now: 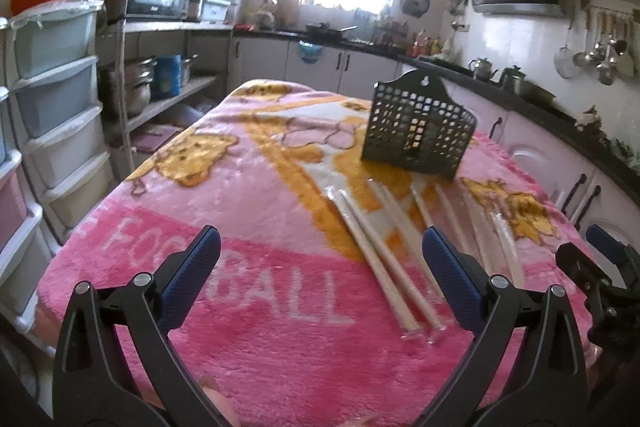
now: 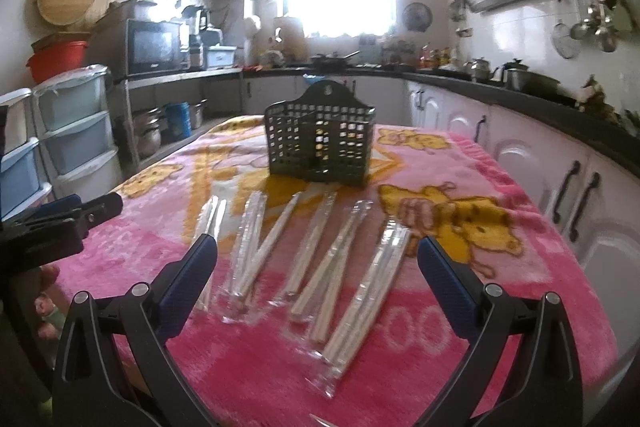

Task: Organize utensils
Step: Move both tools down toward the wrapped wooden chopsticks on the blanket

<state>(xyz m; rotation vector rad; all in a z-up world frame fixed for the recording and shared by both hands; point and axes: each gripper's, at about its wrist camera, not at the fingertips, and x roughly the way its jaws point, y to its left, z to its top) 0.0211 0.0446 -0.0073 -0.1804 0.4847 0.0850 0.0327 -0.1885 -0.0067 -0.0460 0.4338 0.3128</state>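
A black perforated utensil basket point(image 2: 321, 145) stands upright on the pink blanket point(image 2: 248, 359), beyond a row of chopstick pairs in clear wrappers point(image 2: 256, 247). My right gripper point(image 2: 318, 257) hovers open just above the near ends of those pairs, holding nothing. In the left wrist view the basket point(image 1: 420, 129) is ahead to the right and one wrapped pair point(image 1: 384, 263) lies between my spread fingers. My left gripper point(image 1: 322, 247) is open and empty over the blanket point(image 1: 248, 187). The right gripper's tip point(image 1: 600, 267) shows at the right edge there.
The blanket-covered table fills the middle of a kitchen. Plastic drawer towers point(image 2: 76, 123) stand to the left, a shelf with a microwave point(image 2: 154, 47) behind them. White cabinets under a dark counter point(image 2: 560, 99) run along the right, with hanging ladles point(image 2: 596, 23) above.
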